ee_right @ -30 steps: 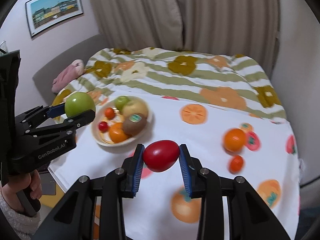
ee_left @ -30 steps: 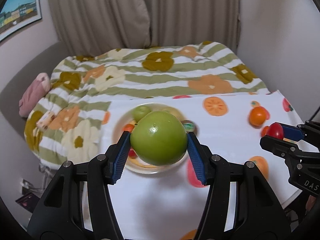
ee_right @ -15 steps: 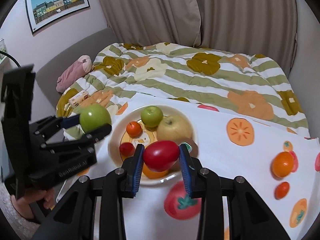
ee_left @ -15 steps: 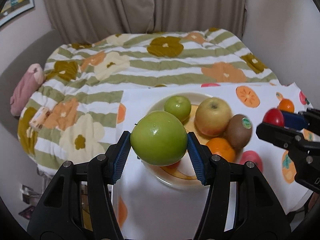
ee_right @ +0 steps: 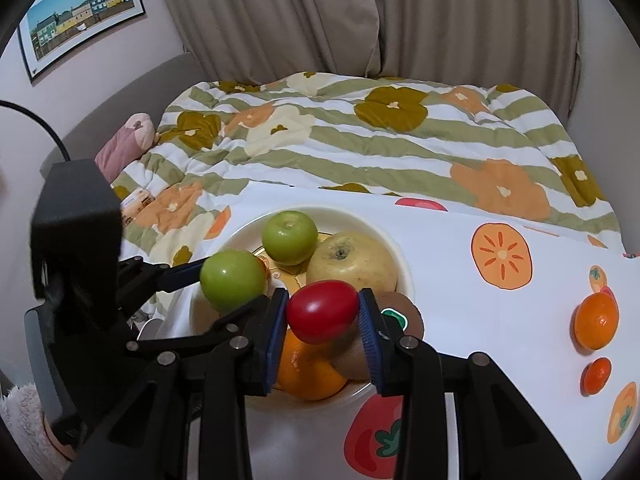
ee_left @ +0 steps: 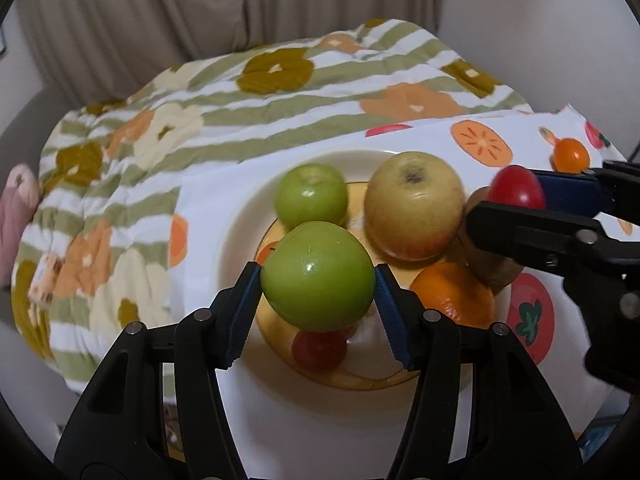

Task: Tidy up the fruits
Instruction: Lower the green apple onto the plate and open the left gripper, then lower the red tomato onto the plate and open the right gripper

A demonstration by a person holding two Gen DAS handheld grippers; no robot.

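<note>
Green apple [ee_left: 318, 276] clamped in left gripper [ee_left: 316, 300]; tomato [ee_right: 322, 312] in right gripper [ee_right: 323, 326].

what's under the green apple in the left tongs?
Below the held green apple, the plate shows a small red fruit and an orange sliver; the plate centre behind it is hidden.

— What sort of place is being shown here?

— A home bedroom is being shown. A bed is being covered by a striped floral quilt [ee_right: 380, 136], and the wall behind it is being draped with beige curtains [ee_right: 360, 16].

— Is anything else domestic being seen?

— A framed picture [ee_right: 80, 12] of coloured houses is being displayed on the wall, a pink plush toy [ee_right: 126, 146] is being kept beside the quilt, and a fruit-printed tablecloth [ee_right: 500, 320] is being used under a plate [ee_right: 404, 264].
</note>
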